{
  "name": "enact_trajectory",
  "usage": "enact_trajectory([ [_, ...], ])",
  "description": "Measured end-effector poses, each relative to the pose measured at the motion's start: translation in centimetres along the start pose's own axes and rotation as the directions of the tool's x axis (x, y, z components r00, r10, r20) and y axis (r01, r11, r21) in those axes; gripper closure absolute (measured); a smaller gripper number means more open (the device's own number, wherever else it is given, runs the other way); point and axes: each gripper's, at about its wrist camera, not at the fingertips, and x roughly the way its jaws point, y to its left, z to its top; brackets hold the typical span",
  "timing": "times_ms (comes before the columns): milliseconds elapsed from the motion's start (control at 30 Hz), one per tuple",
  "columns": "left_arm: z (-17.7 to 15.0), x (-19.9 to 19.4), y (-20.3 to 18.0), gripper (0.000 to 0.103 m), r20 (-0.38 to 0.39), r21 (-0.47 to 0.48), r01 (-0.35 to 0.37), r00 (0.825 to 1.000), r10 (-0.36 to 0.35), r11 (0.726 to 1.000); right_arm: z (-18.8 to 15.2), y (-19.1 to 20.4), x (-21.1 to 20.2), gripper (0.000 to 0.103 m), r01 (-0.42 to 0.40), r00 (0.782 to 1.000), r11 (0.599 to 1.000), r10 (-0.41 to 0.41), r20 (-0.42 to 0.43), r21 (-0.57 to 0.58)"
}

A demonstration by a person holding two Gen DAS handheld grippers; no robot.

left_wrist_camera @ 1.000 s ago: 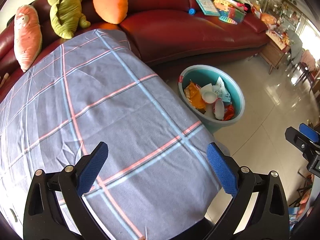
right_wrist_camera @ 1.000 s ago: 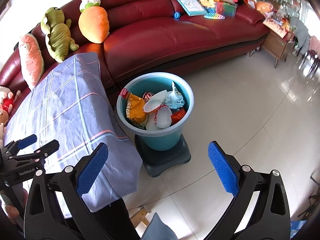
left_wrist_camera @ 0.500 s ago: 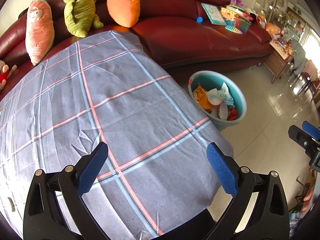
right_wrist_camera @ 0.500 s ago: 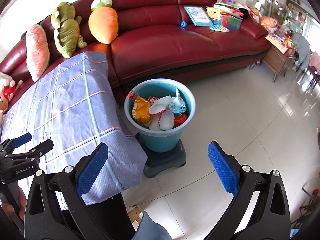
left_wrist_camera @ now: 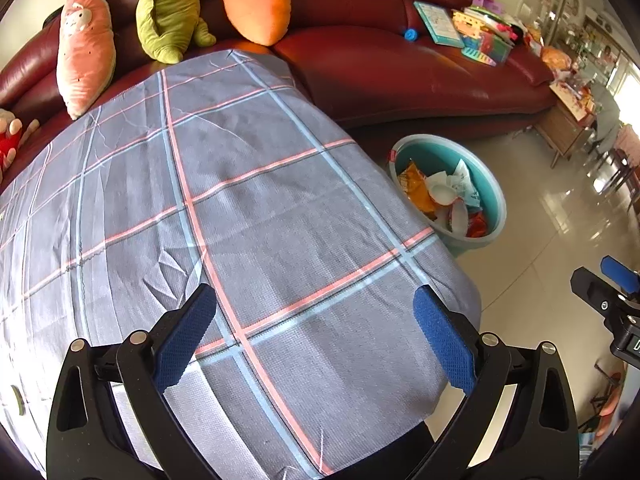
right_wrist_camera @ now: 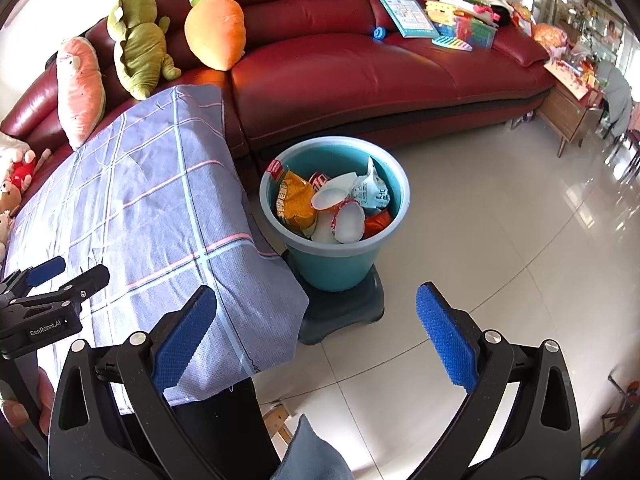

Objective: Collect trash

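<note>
Left wrist view: left gripper (left_wrist_camera: 314, 334) gapes wide, empty, over the cloth (left_wrist_camera: 248, 216); bin (left_wrist_camera: 496, 204) at right. Right wrist view: right gripper (right_wrist_camera: 316, 336) wide, empty; bin centre, on a dark base (right_wrist_camera: 348, 312), trash (right_wrist_camera: 332, 208) inside, perhaps cups

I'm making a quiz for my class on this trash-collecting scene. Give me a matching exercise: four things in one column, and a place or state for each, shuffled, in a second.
Things:
1. Bin
2. Carrot plush
3. Cloth
4. Right hand-held gripper

Places or states:
A. Leaning against the sofa back
B. Open, holding nothing
C. On a dark base on the floor, full of wrappers and cups
D. Spread over the table, corner hanging down

Pairs: 1-C, 2-A, 3-D, 4-B
</note>
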Motion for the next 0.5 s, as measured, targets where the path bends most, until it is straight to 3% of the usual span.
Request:
enact_trajectory([
  [233, -0.1, 1.0, 0.3, 0.004, -0.007, -0.006, -0.004, 1.000, 0.004, 1.000, -0.2, -0.2, 1.2, 0.007, -0.010, 1.000, 1.000, 0.010, -0.024, 0.012],
  [500, -0.2, 0.6, 0.0, 0.004, 0.059, 0.006, -0.018, 0.998, 0.018, 1.000, -0.1, -0.1, 1.8, 0.007, -0.013, 1.000, 1.000, 0.014, -0.024, 0.018],
])
